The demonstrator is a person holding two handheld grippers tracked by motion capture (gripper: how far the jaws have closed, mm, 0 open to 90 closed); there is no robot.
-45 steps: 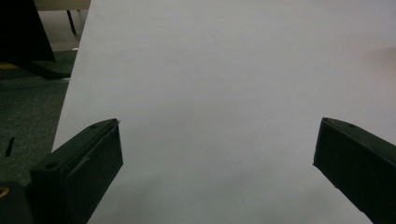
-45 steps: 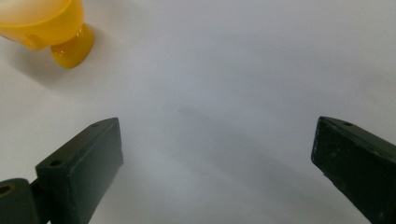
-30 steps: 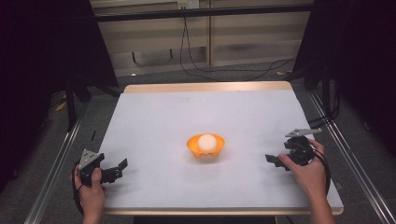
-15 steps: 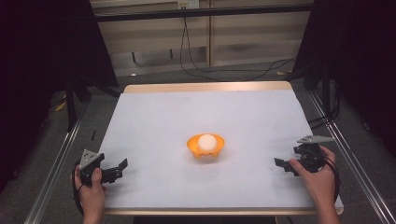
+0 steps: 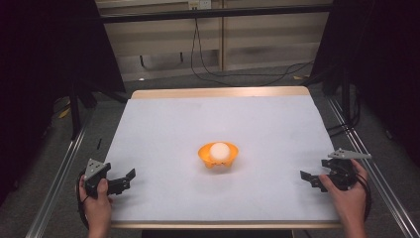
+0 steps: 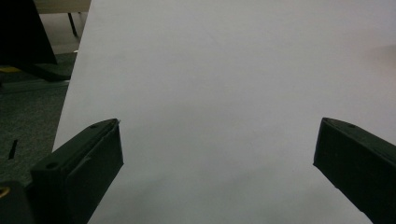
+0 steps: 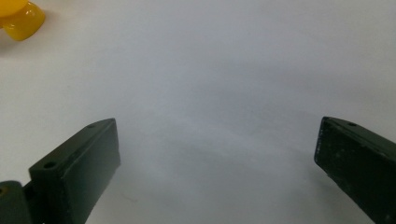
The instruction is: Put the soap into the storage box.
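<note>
Orange bowl (image 5: 218,157) holding white ball (image 5: 219,149): frame centre, mid-worktop (image 5: 208,124), equally reachable. Left claw (image 5: 125,179), lower left, and right claw (image 5: 308,179), lower right: both spread wide, empty, likely parked.

An orange bowl (image 5: 218,158) sits upright near the middle of the white table (image 5: 163,134), a white ball (image 5: 219,150) resting inside it.
</note>
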